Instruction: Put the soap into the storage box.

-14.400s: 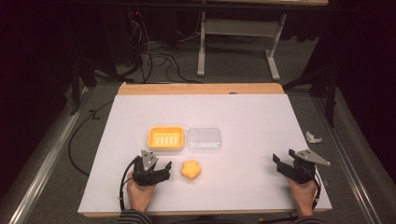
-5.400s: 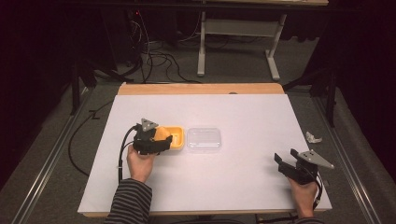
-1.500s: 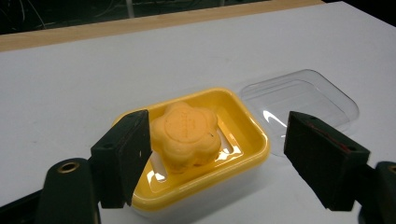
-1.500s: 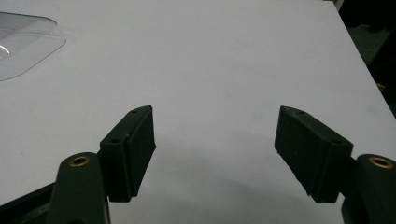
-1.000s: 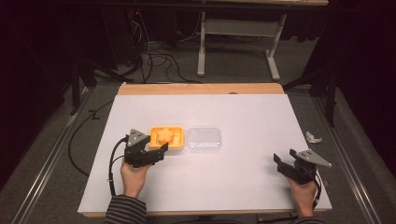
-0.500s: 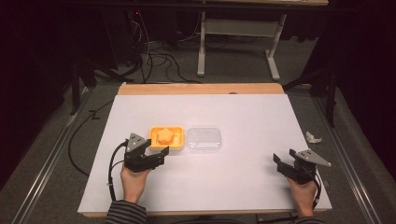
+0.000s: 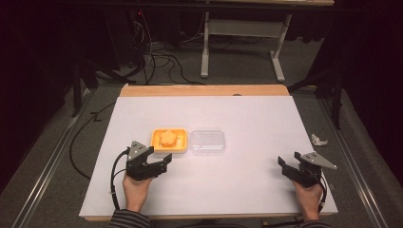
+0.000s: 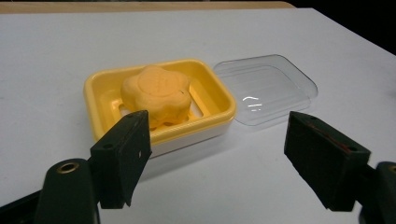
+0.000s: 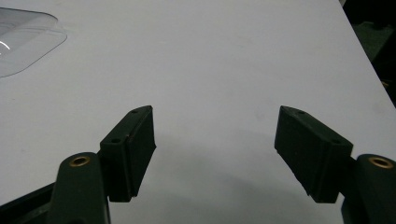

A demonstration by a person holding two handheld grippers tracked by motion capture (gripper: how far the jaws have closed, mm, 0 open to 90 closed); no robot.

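Note:
An orange flower-shaped soap lies in a yellow soap dish near the middle of the white table. A clear plastic lid rests flat on the table just right of the dish. My left gripper is open just in front of the dish, with nothing between its jaws. Far to the right, near the front edge, my right gripper is open over bare table.
The white table sheet has a wooden strip along its far edge. A crumpled white scrap lies off the table's right side. Cables and a metal stand sit on the floor beyond.
The soap went from the table in front of the dish into the dish, carried by my left gripper. That gripper has since drawn back toward the front edge, open. The right gripper stayed put.

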